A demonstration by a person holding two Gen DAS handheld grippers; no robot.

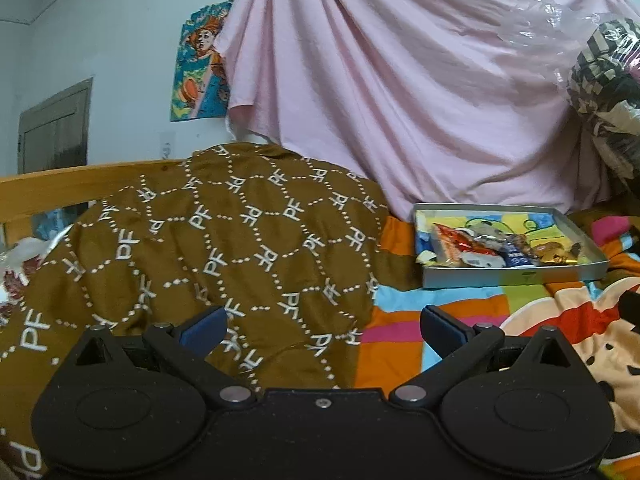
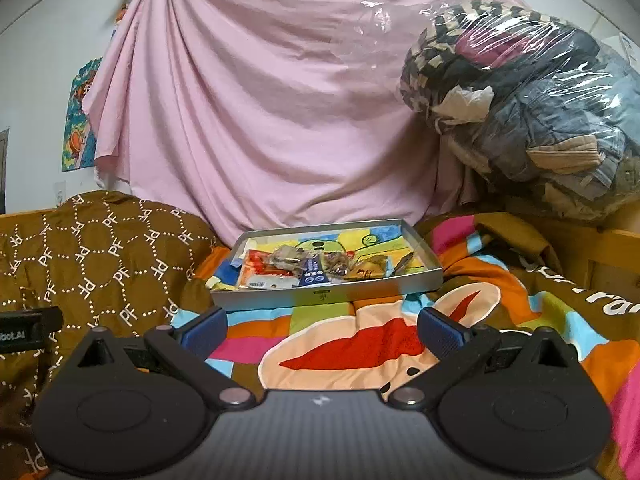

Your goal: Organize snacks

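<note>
Bedspread [image 2: 360, 340] w/ snack tray [image 2: 328, 294] — pink sheet [image 2: 260, 100] behind.

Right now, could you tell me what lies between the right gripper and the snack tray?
Only bare colourful blanket lies between the open right gripper and the snack tray, as the right wrist view shows; nothing blocks the way.

my left gripper [image 1: 323, 326] sits level with its jaws spread wide, holding nothing. my right gripper [image 2: 322, 326] matches it, level, jaws wide apart and empty.
</note>
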